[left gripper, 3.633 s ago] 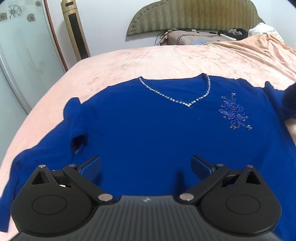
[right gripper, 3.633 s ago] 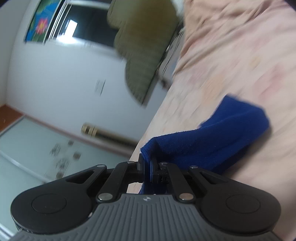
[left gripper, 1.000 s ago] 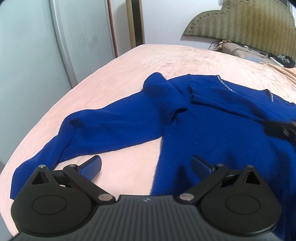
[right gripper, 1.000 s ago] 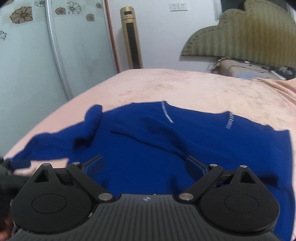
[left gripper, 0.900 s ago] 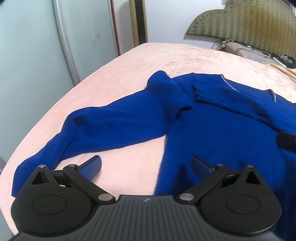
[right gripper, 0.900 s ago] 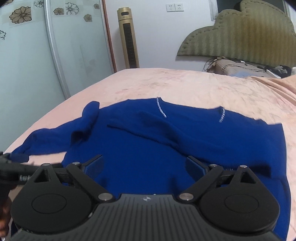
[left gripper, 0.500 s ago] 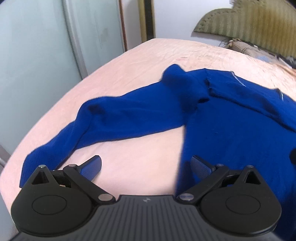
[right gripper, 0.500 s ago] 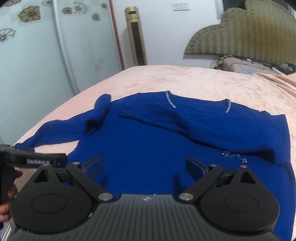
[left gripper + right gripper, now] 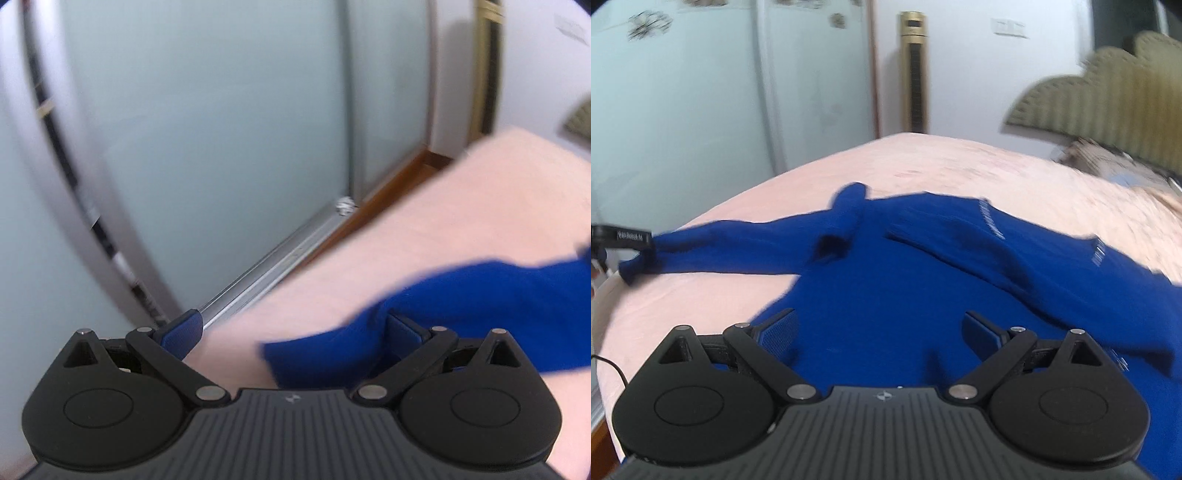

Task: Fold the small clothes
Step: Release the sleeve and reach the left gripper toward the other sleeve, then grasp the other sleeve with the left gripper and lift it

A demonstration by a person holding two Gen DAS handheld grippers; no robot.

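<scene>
A royal-blue long-sleeved sweater (image 9: 905, 280) with a sparkly V-neck lies spread on the pink bed (image 9: 960, 166). One sleeve is folded across its chest. The other sleeve stretches left to the bed's edge, where its cuff (image 9: 332, 350) lies between the open fingers of my left gripper (image 9: 291, 328). The left gripper also shows in the right wrist view (image 9: 624, 238), right at the cuff. My right gripper (image 9: 879, 328) is open and empty, hovering over the sweater's lower body.
Frosted sliding wardrobe doors (image 9: 221, 129) and their floor rail (image 9: 273, 266) run close along the bed's left side. A gold tower fan (image 9: 914, 74) stands by the wall. A padded headboard (image 9: 1108, 103) and clutter sit at the far right.
My left gripper has swung left and down to the outstretched sleeve's cuff at the bed edge, still open. My right gripper has shifted slightly over the sweater body; the views are motion-blurred.
</scene>
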